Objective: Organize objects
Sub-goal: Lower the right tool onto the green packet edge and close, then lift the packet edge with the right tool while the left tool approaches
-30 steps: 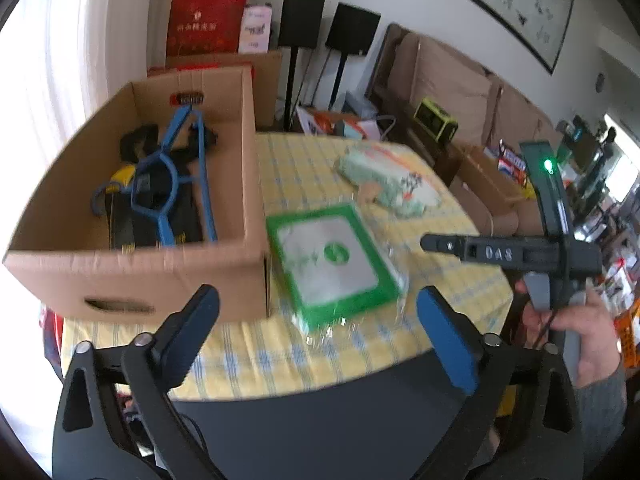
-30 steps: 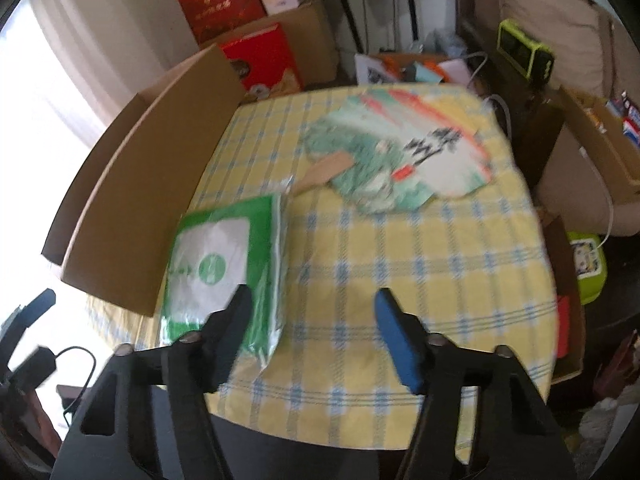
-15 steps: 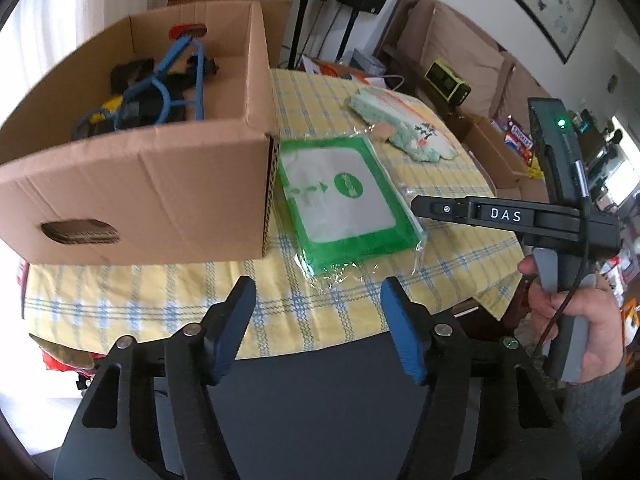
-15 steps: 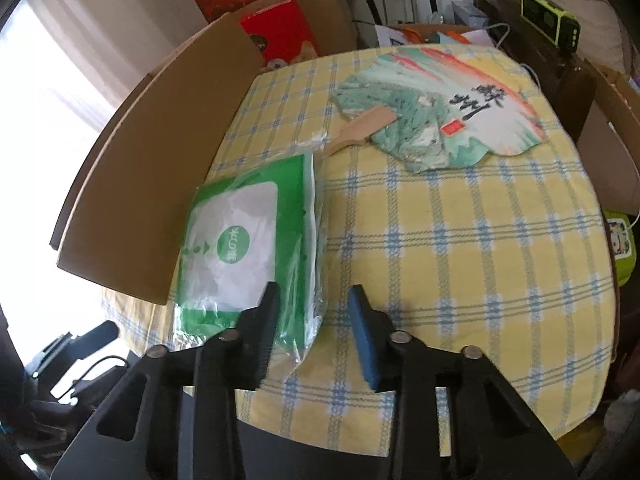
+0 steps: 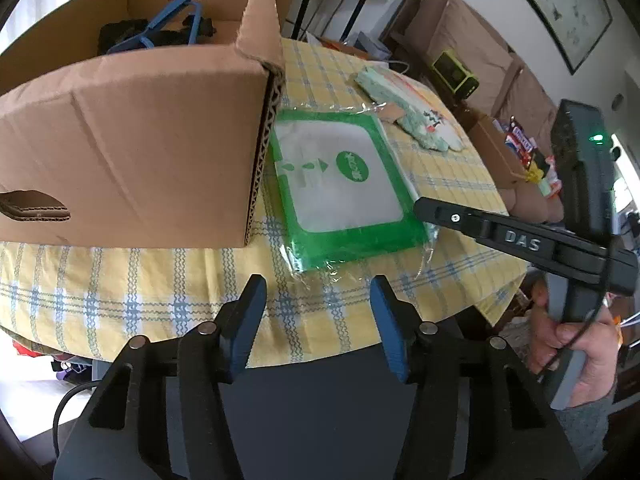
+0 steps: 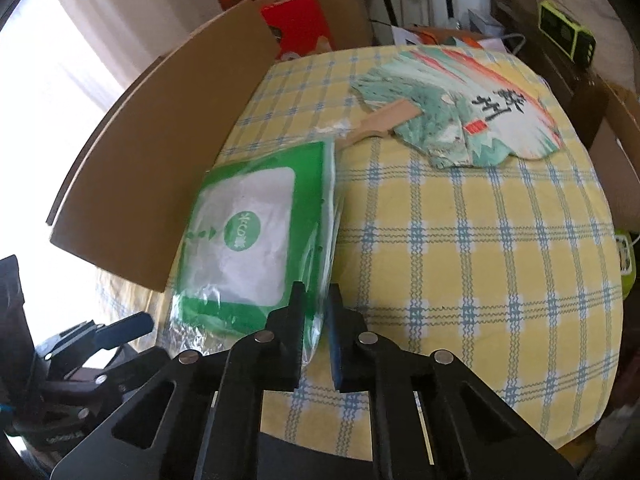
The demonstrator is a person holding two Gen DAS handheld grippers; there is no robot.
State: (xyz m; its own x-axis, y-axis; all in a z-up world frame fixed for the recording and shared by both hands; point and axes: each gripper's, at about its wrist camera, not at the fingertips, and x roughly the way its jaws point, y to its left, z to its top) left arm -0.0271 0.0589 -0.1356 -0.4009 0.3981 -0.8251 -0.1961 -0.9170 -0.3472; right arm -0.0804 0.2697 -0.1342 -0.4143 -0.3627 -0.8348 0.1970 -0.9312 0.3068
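Observation:
A green and white plastic packet (image 5: 340, 184) lies flat on the yellow checked tablecloth (image 5: 120, 292), right beside the cardboard box (image 5: 132, 132). My right gripper (image 6: 316, 300) is shut on the packet's (image 6: 248, 244) near right edge, pinching the clear wrap. It also shows in the left wrist view (image 5: 424, 210) at the packet's right corner. My left gripper (image 5: 318, 300) is open and empty, just short of the packet's near edge. A paper hand fan (image 6: 452, 116) with a wooden handle lies farther back on the table.
The box holds a blue hanger (image 5: 168, 24) and dark items. The table's rounded front edge is just under my left gripper. Beyond the table stand a sofa (image 5: 460, 28), speakers, red boxes (image 6: 296, 28) and a green device (image 6: 564, 36).
My right gripper moved in and shut on the packet's edge. My left gripper dropped lower and closer to the table edge, its jaws narrowing but staying open.

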